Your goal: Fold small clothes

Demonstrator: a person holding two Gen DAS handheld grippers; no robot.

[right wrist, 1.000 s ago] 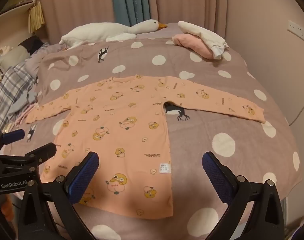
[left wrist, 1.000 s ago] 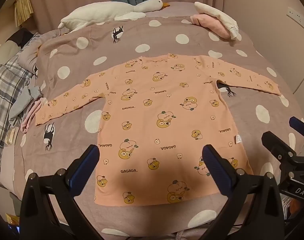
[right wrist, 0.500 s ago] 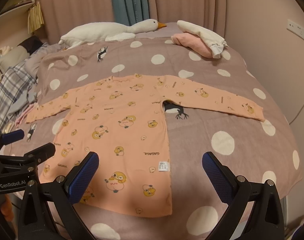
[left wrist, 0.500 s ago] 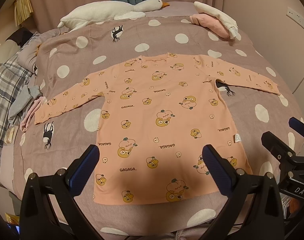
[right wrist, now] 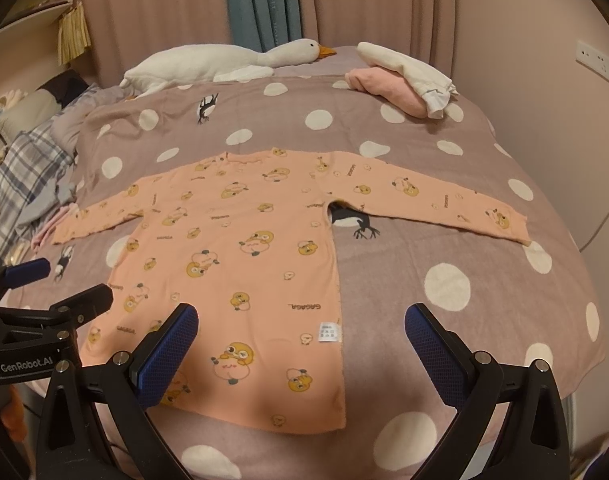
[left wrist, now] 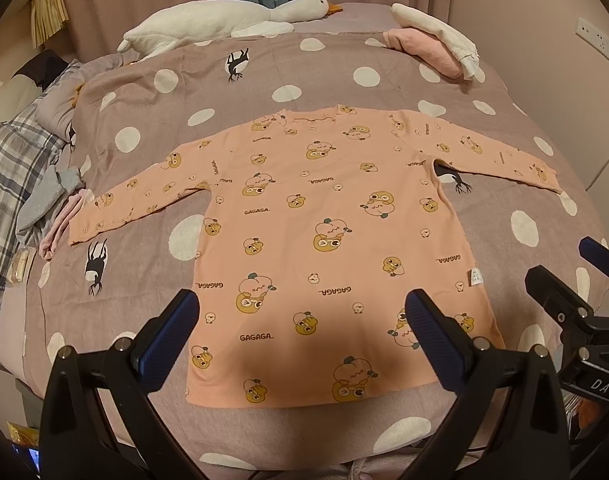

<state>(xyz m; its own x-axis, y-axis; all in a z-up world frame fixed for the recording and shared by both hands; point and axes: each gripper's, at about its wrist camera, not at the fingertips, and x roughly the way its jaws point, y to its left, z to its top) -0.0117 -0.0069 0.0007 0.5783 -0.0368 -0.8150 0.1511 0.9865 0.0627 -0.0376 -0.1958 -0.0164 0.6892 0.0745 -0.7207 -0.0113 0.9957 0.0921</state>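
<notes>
Fingers [left wrist: 184,332] of both grippers spread, empty; shirt [left wrist: 324,240] reads "GAGAGA", left gripper [right wrist: 36,344] "GenRobot.AI".

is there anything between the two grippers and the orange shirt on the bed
Nothing visible. The orange shirt lies flat and spread on the dotted bedspread with nothing on top of it. The left gripper and right gripper are both open with its hem directly ahead. The plush goose and folded clothes sit far behind.

care label [right wrist: 329,332] print unreadable, plaid fabric [left wrist: 8,168] cropped
</notes>
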